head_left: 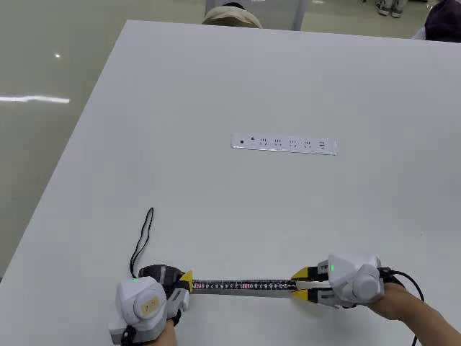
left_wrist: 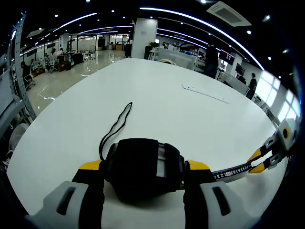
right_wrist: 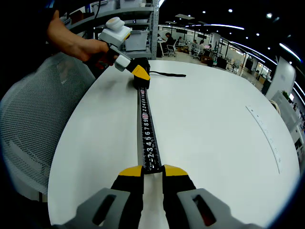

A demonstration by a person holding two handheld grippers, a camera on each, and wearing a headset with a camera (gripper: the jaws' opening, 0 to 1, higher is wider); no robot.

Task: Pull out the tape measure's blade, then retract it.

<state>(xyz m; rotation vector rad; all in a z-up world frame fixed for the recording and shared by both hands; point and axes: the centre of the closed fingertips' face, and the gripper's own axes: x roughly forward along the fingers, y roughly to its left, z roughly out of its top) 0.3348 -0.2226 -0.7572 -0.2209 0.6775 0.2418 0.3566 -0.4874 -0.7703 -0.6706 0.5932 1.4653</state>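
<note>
A black tape measure case (left_wrist: 143,164) sits on the white table near its front edge, and my left gripper (left_wrist: 144,167) is shut on it from both sides. In the head view the case (head_left: 162,275) lies just right of my left gripper (head_left: 180,282). The blade (head_left: 241,286) runs out to the right, flat on the table, with its numbers showing. My right gripper (head_left: 301,282) is shut on the blade's end. In the right gripper view the blade (right_wrist: 147,131) leads from between my right gripper (right_wrist: 152,169) back to the case (right_wrist: 143,78). A black wrist cord (head_left: 142,238) trails from the case.
A white power strip (head_left: 284,143) lies flat near the middle of the white table (head_left: 288,79). A mesh chair back (right_wrist: 43,124) stands at the table's near edge in the right gripper view. Office desks and people are far behind.
</note>
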